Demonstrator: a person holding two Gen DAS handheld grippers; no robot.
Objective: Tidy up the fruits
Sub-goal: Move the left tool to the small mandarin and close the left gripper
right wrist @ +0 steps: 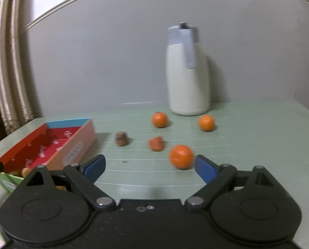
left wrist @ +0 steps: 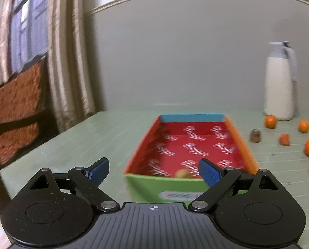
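A colourful box (left wrist: 187, 145) with a red printed inside lies on the green table; a yellowish fruit (left wrist: 183, 173) lies at its near end. My left gripper (left wrist: 153, 171) is open and empty, just before the box's green near wall. In the right wrist view, three oranges lie on the table: near (right wrist: 181, 156), far left (right wrist: 159, 119), far right (right wrist: 206, 122). A brown fruit (right wrist: 121, 139) and a reddish piece (right wrist: 156, 143) lie between them and the box (right wrist: 50, 147). My right gripper (right wrist: 149, 166) is open and empty, the near orange just beyond its right finger.
A tall cream jug (right wrist: 187, 72) with a grey lid stands at the back against the grey wall; it also shows in the left wrist view (left wrist: 280, 83). Curtains (left wrist: 71, 51) and a woven chair (left wrist: 19, 103) stand left of the table. The table's left edge (left wrist: 29, 155) is close.
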